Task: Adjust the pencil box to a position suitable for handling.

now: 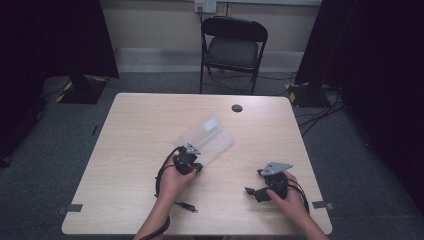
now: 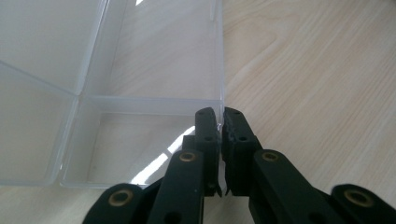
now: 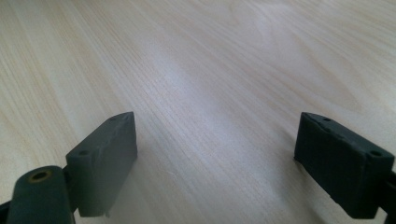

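A clear plastic compartment box (image 1: 206,136) lies open near the middle of the table. In the left gripper view its empty compartments (image 2: 140,70) spread ahead, split by thin walls. My left gripper (image 2: 220,120) is shut on the box's near side wall (image 2: 220,70), one jaw inside and one outside. In the high view that left gripper (image 1: 196,161) sits at the box's near edge. My right gripper (image 1: 248,191) rests low over the table at the front right. Its jaws stand wide open in the right gripper view (image 3: 217,140), with bare wood between them.
The light wooden table (image 1: 140,130) has a round black cable hole (image 1: 237,108) near its far edge. A black folding chair (image 1: 233,47) stands behind the table. A black cable end (image 1: 186,205) lies near the front edge. Tape marks sit at the front corners.
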`<state>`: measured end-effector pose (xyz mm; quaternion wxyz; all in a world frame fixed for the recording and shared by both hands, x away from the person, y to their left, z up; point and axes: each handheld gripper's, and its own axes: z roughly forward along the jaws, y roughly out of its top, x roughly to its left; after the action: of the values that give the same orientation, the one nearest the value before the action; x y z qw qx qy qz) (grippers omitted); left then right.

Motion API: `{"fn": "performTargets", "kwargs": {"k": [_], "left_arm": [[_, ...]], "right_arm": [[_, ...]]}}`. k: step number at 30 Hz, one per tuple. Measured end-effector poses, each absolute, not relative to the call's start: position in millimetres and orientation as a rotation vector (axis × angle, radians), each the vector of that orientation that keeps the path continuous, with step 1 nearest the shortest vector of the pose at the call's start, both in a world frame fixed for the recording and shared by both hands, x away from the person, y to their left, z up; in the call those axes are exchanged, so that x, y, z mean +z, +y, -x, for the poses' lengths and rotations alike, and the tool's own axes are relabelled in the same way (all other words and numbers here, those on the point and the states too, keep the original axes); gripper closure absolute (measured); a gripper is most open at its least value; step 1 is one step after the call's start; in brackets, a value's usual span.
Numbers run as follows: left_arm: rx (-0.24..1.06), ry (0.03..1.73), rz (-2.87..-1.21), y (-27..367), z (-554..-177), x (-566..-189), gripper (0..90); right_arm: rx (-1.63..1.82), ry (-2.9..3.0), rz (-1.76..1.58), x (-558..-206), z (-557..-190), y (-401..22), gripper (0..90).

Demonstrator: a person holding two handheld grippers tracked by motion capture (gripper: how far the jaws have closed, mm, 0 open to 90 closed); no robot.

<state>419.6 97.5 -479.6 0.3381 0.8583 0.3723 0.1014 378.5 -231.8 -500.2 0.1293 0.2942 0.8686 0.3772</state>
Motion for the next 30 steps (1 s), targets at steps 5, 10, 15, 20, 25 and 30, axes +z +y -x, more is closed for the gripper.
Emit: {"fn": "performTargets", "kwargs": {"k": [5, 10, 15, 20, 25, 30], "left_arm": [[0.270, 0.987, -2.249, 112.3, -415.0, -476.8, 86.2], [0.260, 0.999, -2.231, 121.4, -412.3, -476.6, 86.4], [0.265, 1.017, -2.232, 134.9, -409.7, -476.6, 86.3], [0.262, 1.031, -2.231, 142.0, -407.8, -476.9, 86.2], [0.268, 1.039, -2.234, 148.5, -406.2, -477.3, 86.0], [0.284, 1.065, -2.236, 156.5, -403.9, -478.2, 85.7]], "right_arm": [[1.097, 2.525, -0.855, -500.2, -378.5, -231.8, 12.4], [1.096, 2.525, -0.856, -500.2, -378.4, -231.8, 12.4], [1.097, 2.525, -0.857, -500.2, -378.4, -231.8, 12.4], [1.097, 2.525, -0.855, -500.2, -378.5, -231.8, 12.4], [1.097, 2.525, -0.856, -500.2, -378.5, -231.8, 12.4], [1.097, 2.525, -0.856, -500.2, -378.5, -231.8, 12.4]]}}
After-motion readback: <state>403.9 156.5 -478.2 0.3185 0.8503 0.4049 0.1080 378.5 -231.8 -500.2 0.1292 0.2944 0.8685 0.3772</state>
